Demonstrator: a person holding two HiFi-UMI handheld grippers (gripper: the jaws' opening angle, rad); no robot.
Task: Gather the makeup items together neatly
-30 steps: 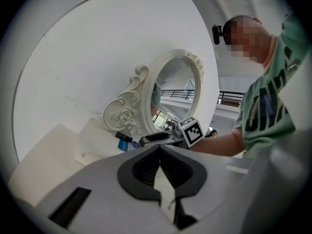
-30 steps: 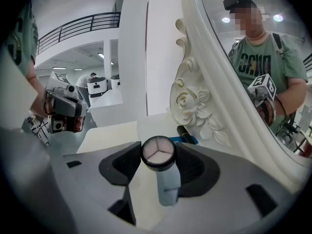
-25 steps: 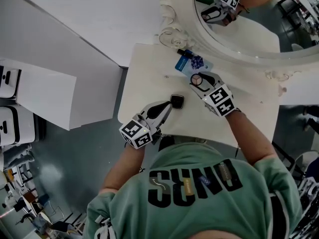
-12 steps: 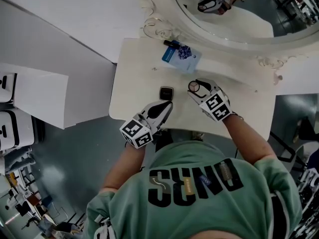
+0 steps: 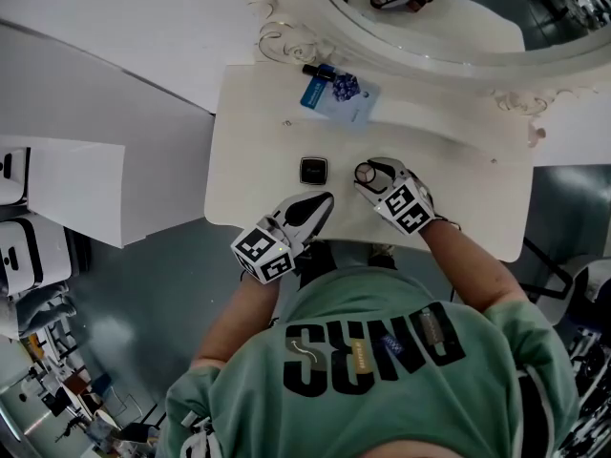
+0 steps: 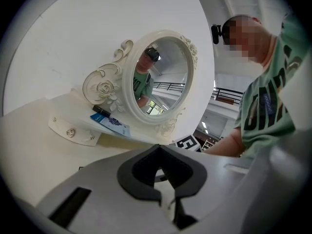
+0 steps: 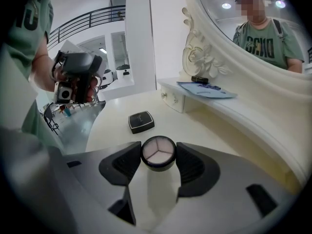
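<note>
Right gripper (image 7: 158, 157) clamps the round black-rimmed compact of pale powders (image 7: 158, 150) by its sides over the white vanity top (image 7: 109, 130), a square black compact (image 7: 141, 121) at 11 o'clock; probably light, rigid, slick, crackable

Table: cream-white dressing table (image 5: 458, 189), rounded corners, back edge against the wall
Mirror: oval (image 5: 449, 27), carved white scrollwork frame, along the table's back edge
Drawer shelf: small (image 6: 73, 130), knobbed, at the mirror's foot
Wall: plain white (image 5: 124, 17)
Floor: glossy grey (image 5: 143, 303)
Railing: dark balustrade (image 7: 83, 21) on an upper level
Light: bright, even
</note>
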